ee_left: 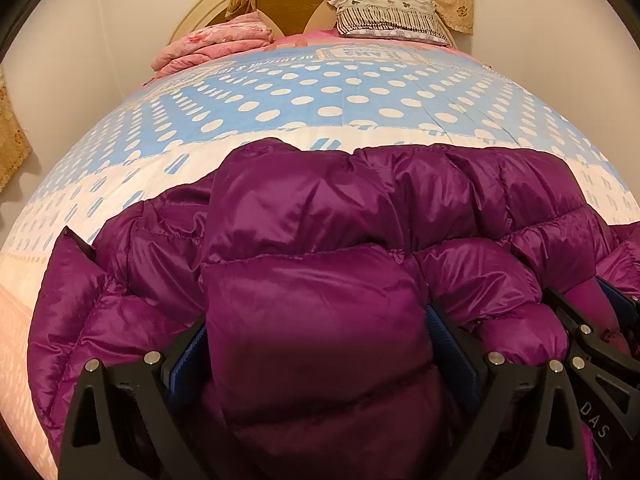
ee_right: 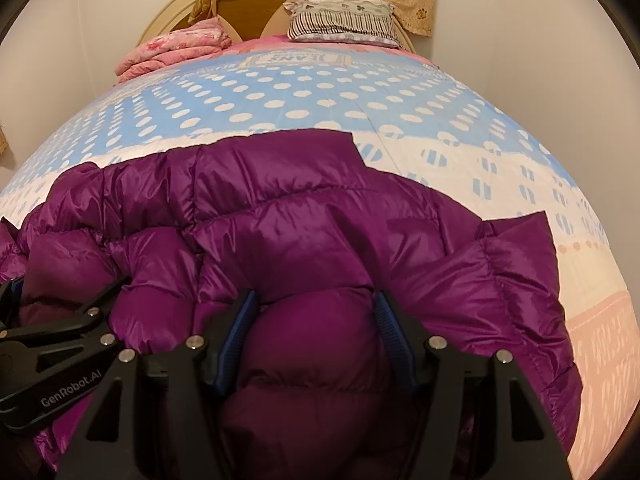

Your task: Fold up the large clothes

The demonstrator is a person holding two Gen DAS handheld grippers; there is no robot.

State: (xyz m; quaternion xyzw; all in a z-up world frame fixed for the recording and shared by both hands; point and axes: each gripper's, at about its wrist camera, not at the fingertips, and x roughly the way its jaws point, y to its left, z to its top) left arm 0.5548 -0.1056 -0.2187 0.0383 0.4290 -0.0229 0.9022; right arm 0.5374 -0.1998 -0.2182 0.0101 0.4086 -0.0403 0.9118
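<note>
A purple quilted down jacket (ee_left: 320, 216) lies spread across the near part of the bed; it also fills the lower half of the right wrist view (ee_right: 304, 220). My left gripper (ee_left: 316, 340) is shut on a thick puffy fold of the jacket, blue pads pressed against both sides. My right gripper (ee_right: 316, 320) is shut on another fold of the jacket in the same way. The two grippers are side by side: the right one shows at the right edge of the left wrist view (ee_left: 592, 320), the left one at the left edge of the right wrist view (ee_right: 52, 344).
The bed has a blue polka-dot and white bedspread (ee_left: 320, 96). At its head lie folded pink bedding (ee_left: 216, 44) and a striped pillow (ee_left: 388, 16) against a round headboard (ee_left: 200, 16). White walls stand on both sides.
</note>
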